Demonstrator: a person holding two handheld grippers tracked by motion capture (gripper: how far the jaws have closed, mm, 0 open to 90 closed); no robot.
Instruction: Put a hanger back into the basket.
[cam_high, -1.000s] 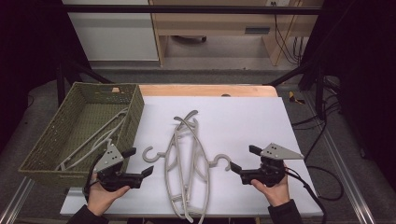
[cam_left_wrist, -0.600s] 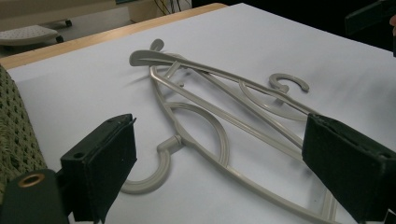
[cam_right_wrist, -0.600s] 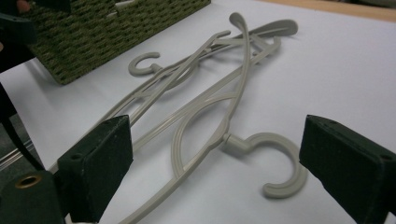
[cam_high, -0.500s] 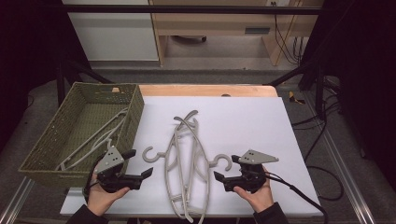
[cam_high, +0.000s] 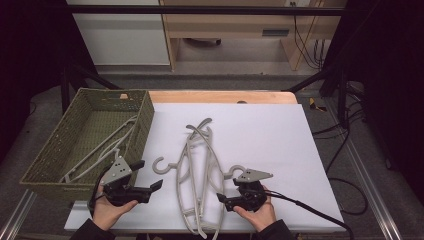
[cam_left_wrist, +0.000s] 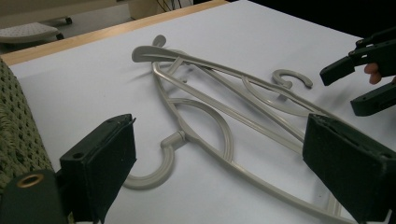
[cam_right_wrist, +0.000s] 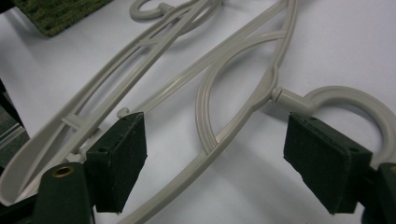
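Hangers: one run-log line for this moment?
right tool: jaws closing, astride hanger, no grip | left tool: open, idle | basket: holds hangers

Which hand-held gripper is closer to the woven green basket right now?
The left. The left hand-held gripper sits just beside the near right corner of the woven green basket, jaws open. The right hand-held gripper is across the grey plastic hangers, far from it.

Centre: grey plastic hangers (cam_high: 197, 172) overlapping on the white tabletop (cam_high: 270, 130).
Left: green woven basket (cam_high: 55, 150) beside them, holding another grey hanger (cam_high: 102, 147).
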